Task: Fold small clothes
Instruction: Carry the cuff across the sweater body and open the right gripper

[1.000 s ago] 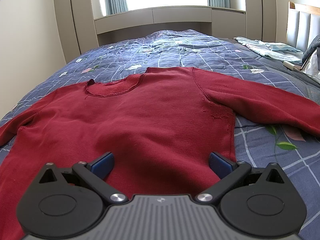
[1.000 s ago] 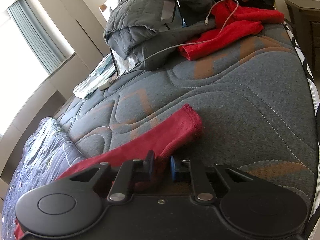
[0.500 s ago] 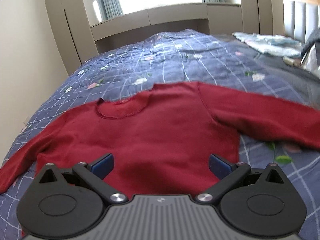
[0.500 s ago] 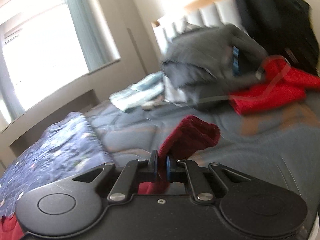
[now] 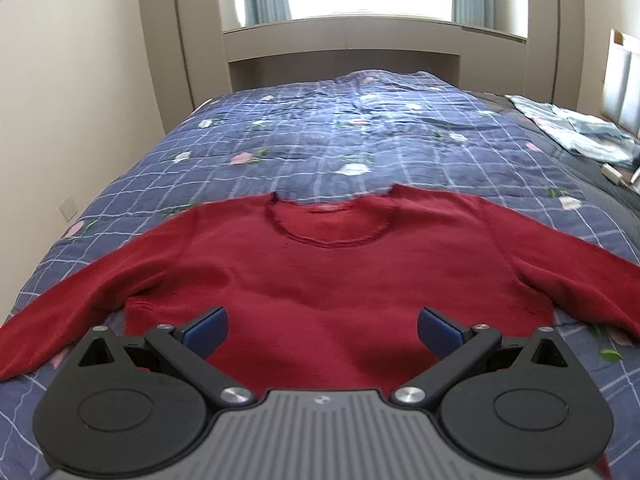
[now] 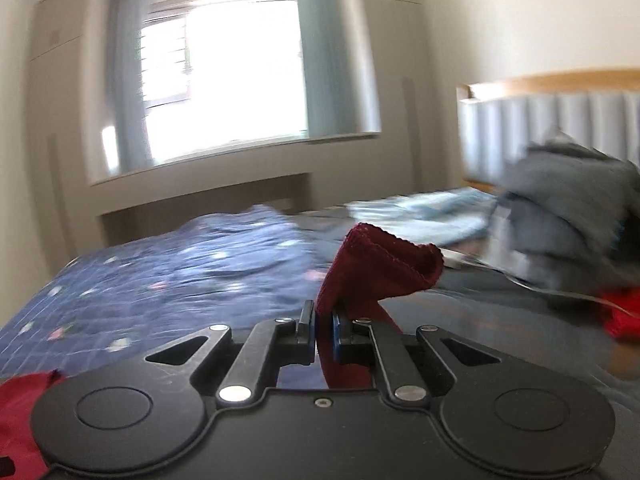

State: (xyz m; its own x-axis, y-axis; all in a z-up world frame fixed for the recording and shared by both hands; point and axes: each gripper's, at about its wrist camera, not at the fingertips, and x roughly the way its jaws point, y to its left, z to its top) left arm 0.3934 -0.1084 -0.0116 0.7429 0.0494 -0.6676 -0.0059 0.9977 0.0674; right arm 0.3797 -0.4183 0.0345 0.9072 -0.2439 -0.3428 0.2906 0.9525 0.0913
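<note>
A dark red sweater lies flat, front up, on the blue checked quilt, neck away from me, both sleeves spread sideways. My left gripper is open and empty, held above the sweater's lower body. My right gripper is shut on the sweater's right sleeve cuff, which stands up above the jaws, lifted off the bed. A bit of red sweater cloth shows at the lower left of the right wrist view.
A light blue cloth lies at the bed's right side. A grey quilted heap and a bright red garment lie near the padded headboard. A wall runs along the left bed edge.
The right gripper has lifted the cuff off the grey mattress and swung it left toward the window. The left gripper has drawn back and up, so more of the sweater shows.
</note>
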